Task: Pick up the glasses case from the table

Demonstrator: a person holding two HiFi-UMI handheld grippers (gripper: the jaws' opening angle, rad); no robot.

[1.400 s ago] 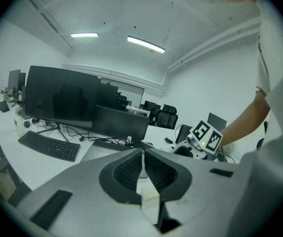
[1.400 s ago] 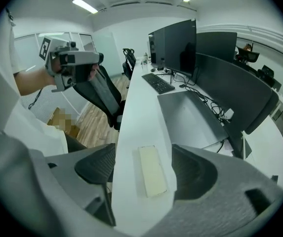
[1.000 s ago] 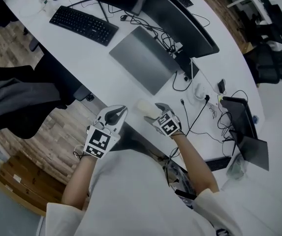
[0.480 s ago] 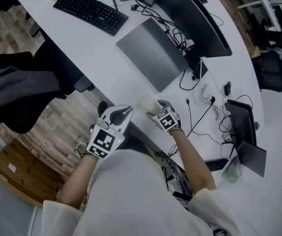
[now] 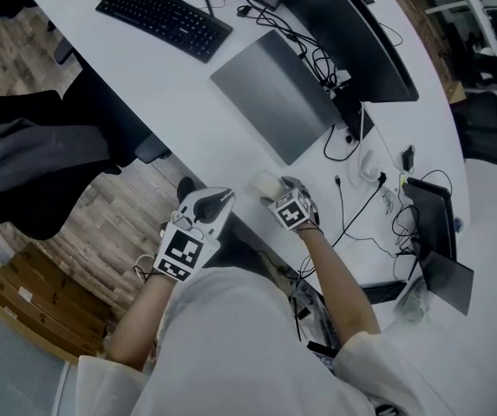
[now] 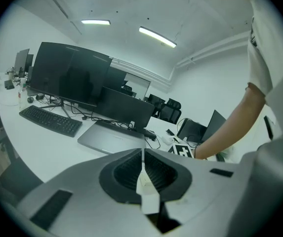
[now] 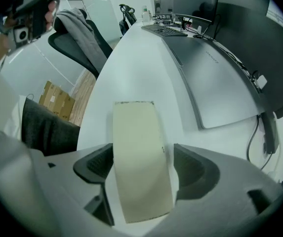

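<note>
The glasses case (image 5: 263, 182) is a cream, oblong case lying on the white table (image 5: 187, 120) near its front edge. My right gripper (image 5: 274, 191) reaches over it from the near side. In the right gripper view the glasses case (image 7: 140, 157) lies lengthwise between the two jaws of the right gripper (image 7: 143, 171). The left pad touches its side and a thin gap shows at the right pad. My left gripper (image 5: 219, 199) hangs beyond the table's edge, left of the case. In its own view the left gripper (image 6: 142, 168) has its pads pressed together on nothing.
A closed grey laptop (image 5: 278, 94) lies just behind the case, with a dark monitor (image 5: 352, 37) and a black keyboard (image 5: 166, 17) farther back. Cables (image 5: 352, 206) trail to the right. A chair with a dark jacket (image 5: 31, 163) stands off the table's left edge.
The head view has shifted a little. Both grippers keep their places relative to the case, and the case has not moved on the table.
</note>
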